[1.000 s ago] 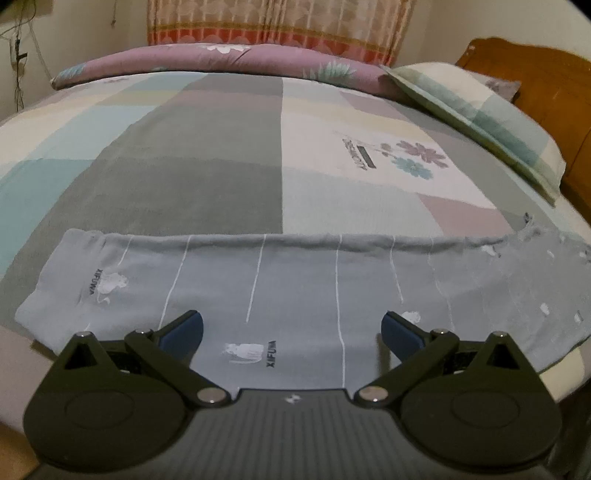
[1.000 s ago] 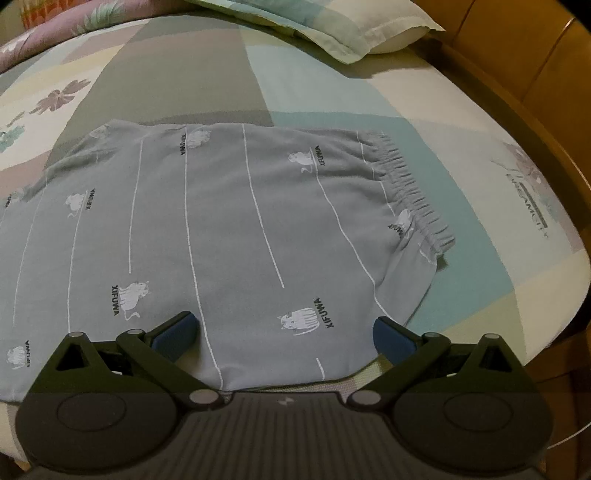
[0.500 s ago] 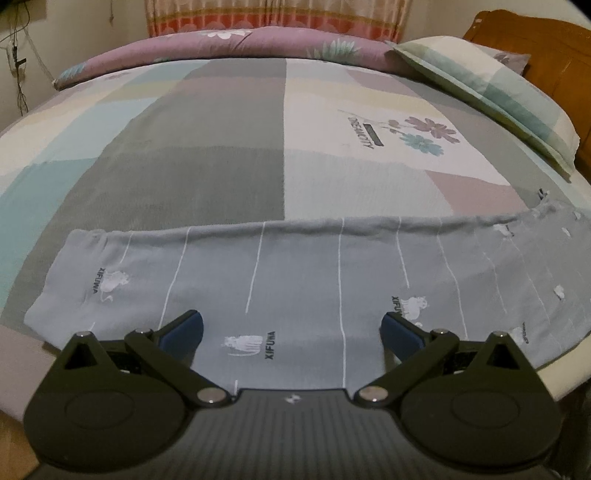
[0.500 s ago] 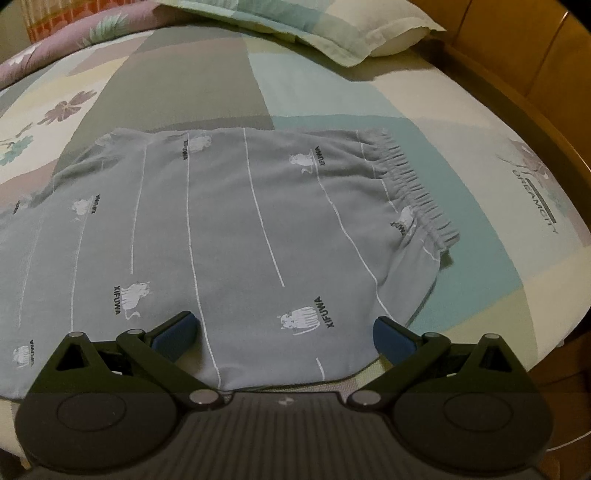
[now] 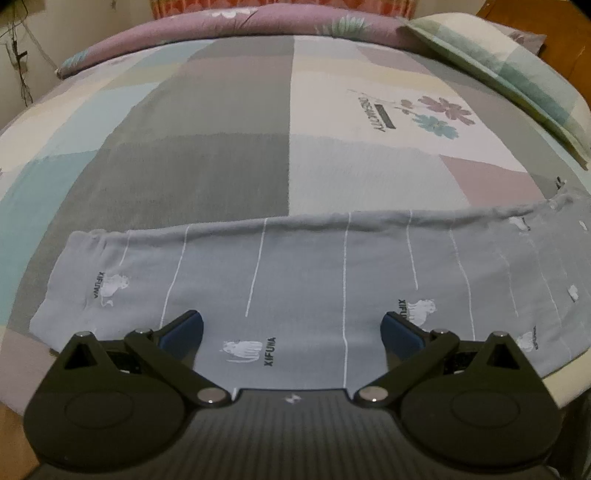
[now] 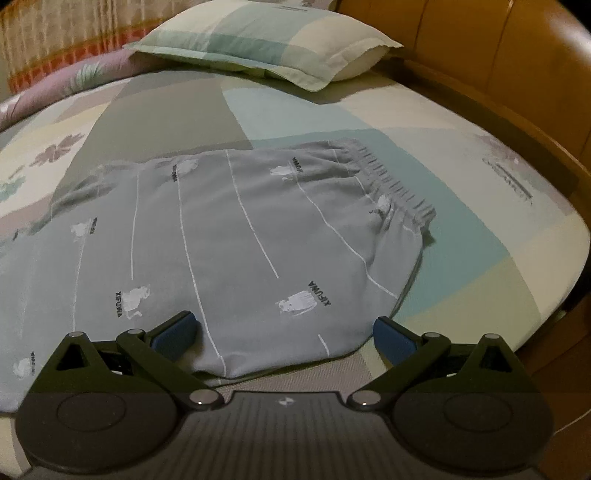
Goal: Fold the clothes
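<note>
A pair of grey trousers (image 5: 303,280) with thin white stripes and small white animal prints lies flat along the near edge of the bed, folded lengthwise. The left wrist view shows the leg end at the left. The right wrist view shows the trousers' upper part (image 6: 236,236) with the gathered elastic waistband (image 6: 391,184) at the right. My left gripper (image 5: 291,328) is open and empty, just above the near edge of the leg. My right gripper (image 6: 284,332) is open and empty, over the near edge by the seat.
The bed carries a patchwork sheet (image 5: 207,155) in grey, teal, cream and pink. A checked pillow (image 6: 266,40) lies at the head, a rolled purple quilt (image 5: 229,18) at the far side. A wooden headboard (image 6: 517,70) rises at the right. The bed's edge drops off near me.
Both grippers have drawn back a little and tilted, so the trousers sit further off and more bedding shows. The trousers have not moved. Both grippers stay open.
</note>
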`<control>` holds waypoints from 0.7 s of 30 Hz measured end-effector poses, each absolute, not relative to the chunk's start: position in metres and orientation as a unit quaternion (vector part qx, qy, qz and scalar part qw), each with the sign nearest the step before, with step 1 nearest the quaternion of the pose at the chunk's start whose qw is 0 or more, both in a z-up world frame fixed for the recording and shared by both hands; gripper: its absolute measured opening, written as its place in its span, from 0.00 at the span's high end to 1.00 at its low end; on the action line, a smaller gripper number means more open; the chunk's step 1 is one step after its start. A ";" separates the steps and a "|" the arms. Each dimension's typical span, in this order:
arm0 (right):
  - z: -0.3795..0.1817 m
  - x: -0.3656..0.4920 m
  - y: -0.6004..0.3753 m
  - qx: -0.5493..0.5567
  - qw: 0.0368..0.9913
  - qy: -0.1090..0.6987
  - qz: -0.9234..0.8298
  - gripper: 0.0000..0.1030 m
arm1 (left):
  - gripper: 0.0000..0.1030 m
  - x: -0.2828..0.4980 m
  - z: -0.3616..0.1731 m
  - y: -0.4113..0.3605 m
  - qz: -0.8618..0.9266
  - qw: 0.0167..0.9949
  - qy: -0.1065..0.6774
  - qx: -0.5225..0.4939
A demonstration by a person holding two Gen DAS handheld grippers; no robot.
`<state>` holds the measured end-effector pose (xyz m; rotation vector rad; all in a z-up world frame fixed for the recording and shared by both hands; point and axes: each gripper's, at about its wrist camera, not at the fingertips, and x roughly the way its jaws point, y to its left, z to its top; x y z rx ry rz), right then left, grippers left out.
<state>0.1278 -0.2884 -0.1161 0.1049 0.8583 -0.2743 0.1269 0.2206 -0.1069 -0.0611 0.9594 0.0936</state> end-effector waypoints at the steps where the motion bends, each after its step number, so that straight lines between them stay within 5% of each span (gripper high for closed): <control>1: -0.116 0.128 -0.290 0.054 0.899 0.415 -0.129 0.00 | 0.01 0.128 -0.104 0.220 0.050 0.884 0.464 -0.030; 21: -0.085 0.122 -0.175 -0.111 0.918 0.378 0.048 0.00 | 0.01 0.122 -0.095 0.208 0.033 0.890 0.455 -0.018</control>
